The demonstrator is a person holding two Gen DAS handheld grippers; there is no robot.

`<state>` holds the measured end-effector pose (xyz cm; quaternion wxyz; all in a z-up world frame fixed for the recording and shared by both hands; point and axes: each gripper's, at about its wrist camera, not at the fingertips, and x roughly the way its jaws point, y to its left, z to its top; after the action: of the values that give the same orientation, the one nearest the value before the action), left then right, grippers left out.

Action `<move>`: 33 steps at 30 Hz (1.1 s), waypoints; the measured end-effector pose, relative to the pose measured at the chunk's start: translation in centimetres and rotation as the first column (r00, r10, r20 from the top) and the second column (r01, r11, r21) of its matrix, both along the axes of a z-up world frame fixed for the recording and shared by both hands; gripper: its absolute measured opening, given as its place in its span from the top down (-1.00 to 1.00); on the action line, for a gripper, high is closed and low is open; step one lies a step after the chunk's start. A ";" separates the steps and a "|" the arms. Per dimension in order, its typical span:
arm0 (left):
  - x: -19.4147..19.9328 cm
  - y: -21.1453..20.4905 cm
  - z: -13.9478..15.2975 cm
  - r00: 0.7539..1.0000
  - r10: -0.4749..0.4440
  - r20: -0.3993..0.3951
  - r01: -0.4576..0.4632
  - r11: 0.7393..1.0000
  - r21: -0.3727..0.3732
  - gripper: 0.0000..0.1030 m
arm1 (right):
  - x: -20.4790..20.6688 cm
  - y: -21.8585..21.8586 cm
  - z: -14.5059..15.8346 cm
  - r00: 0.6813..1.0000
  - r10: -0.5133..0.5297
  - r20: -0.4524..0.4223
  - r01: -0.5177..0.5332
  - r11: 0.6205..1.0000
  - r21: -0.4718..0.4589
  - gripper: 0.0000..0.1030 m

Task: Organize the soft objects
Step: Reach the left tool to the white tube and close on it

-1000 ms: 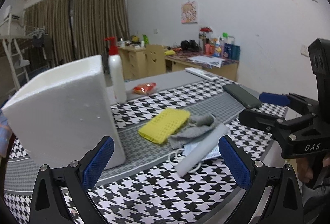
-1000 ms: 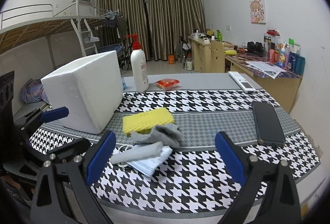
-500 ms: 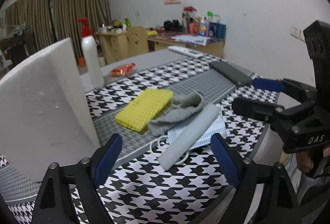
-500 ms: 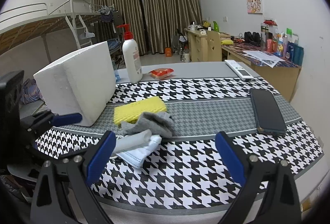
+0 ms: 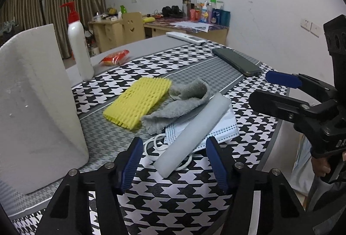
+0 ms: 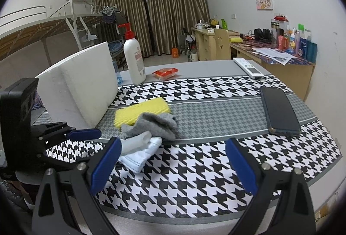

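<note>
A pile of soft things lies on the houndstooth tablecloth: a yellow foam net, a grey cloth, a pale grey foam tube and a white face mask under the tube. My left gripper is open, its fingers either side of the tube's near end, not touching. My right gripper is open and empty, over the cloth right of the pile. A white foam box stands left.
A white pump bottle and a red snack packet stand behind the pile. A dark phone and a white remote lie at the right.
My left gripper has moved forward and down toward the pile, and its fingers have narrowed around the tube's near end. My right gripper has edged closer to the table.
</note>
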<state>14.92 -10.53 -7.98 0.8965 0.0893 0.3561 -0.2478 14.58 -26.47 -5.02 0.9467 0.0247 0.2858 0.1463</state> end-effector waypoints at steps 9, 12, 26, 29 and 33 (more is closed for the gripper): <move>0.6 -0.9 -1.1 0.997 -0.038 -0.061 0.039 0.999 0.017 0.23 | -0.2 -0.5 -0.3 1.000 -0.005 -0.007 0.005 1.000 0.010 -0.92; 0.7 -1.1 -1.2 0.997 -0.039 -0.065 0.041 0.999 0.027 0.29 | -0.3 -0.7 -0.4 1.000 -0.007 -0.009 0.007 1.000 0.014 -0.92; -0.9 -2.1 -0.6 0.993 -0.099 -0.059 0.100 0.995 0.011 0.77 | -0.8 -1.6 -0.3 1.000 -0.029 -0.012 0.029 0.999 0.030 -0.92; -1.2 -1.9 0.0 0.994 -0.098 -0.048 0.098 0.995 -0.008 0.77 | -0.7 -1.5 -0.4 1.000 -0.021 -0.022 0.022 0.999 0.041 -0.92; -1.6 -1.5 0.5 0.995 -0.095 -0.040 0.094 0.995 -0.027 0.77 | -0.5 -1.1 -0.7 0.999 -0.005 -0.038 0.006 0.999 0.049 -0.92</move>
<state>13.32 -12.01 -7.46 0.8774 0.0894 0.3669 -0.2960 14.13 -27.57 -5.72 0.9406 0.0513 0.3001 0.1501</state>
